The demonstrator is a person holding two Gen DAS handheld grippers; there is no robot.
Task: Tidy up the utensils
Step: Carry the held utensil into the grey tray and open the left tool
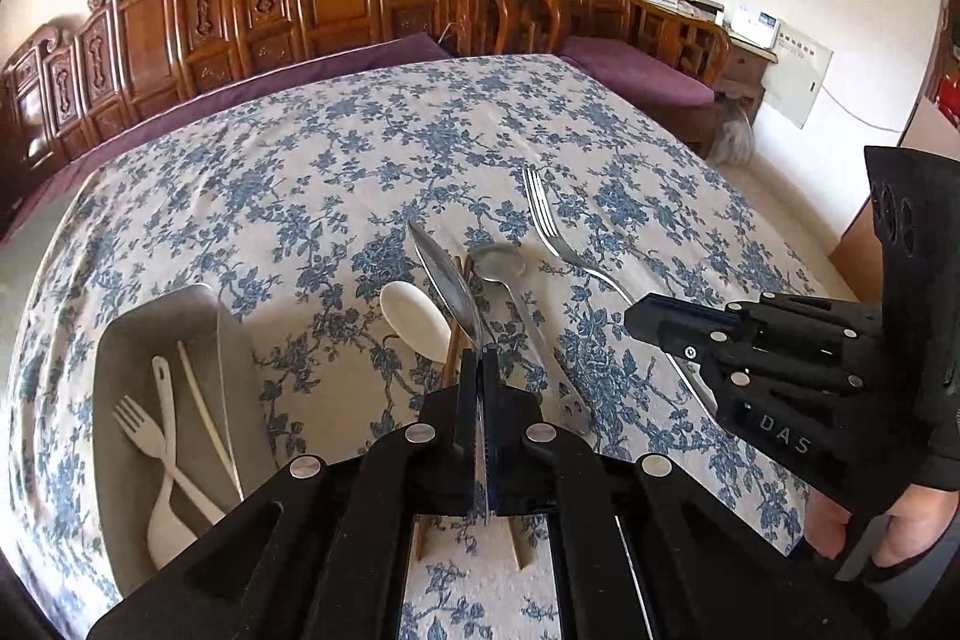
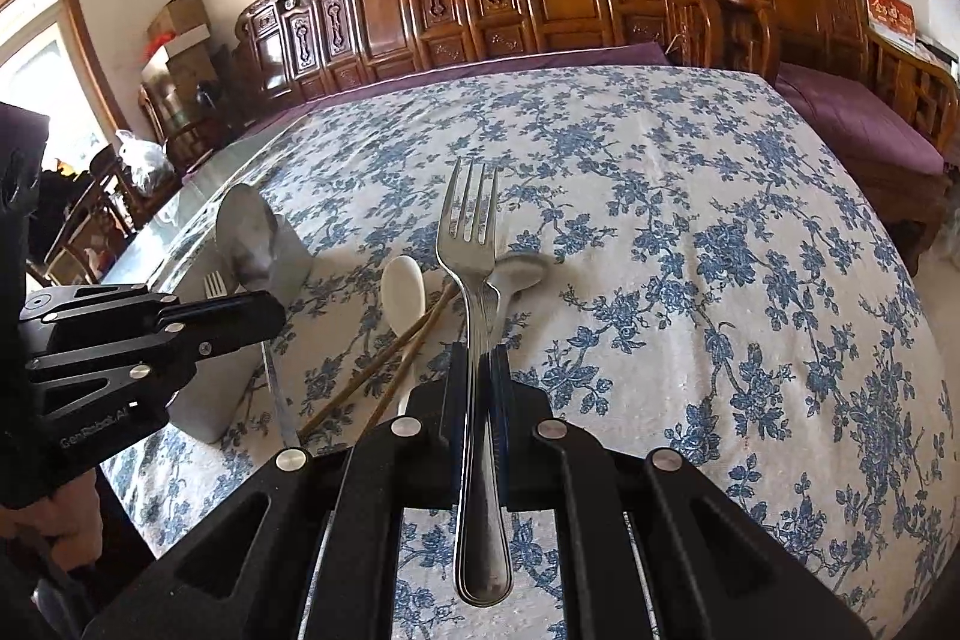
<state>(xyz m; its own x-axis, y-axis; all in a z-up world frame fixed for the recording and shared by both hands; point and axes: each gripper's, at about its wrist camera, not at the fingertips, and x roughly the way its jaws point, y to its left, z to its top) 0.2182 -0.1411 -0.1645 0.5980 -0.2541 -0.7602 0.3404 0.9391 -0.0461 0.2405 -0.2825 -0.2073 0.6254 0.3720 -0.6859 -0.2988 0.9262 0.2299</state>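
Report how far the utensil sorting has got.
Done: a white fork, a white spoon and a white chopstick lie in the grey tray. In hand: the left gripper is shut on a steel spoon, the right gripper on a steel fork. Left on the tablecloth: a white ceramic spoon, a steel ladle-like spoon and wooden chopsticks.

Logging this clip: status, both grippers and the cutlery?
Left gripper shut on metal spoon, lifted. Right gripper shut on metal fork. Tray holds white cutlery. Nothing blocking.
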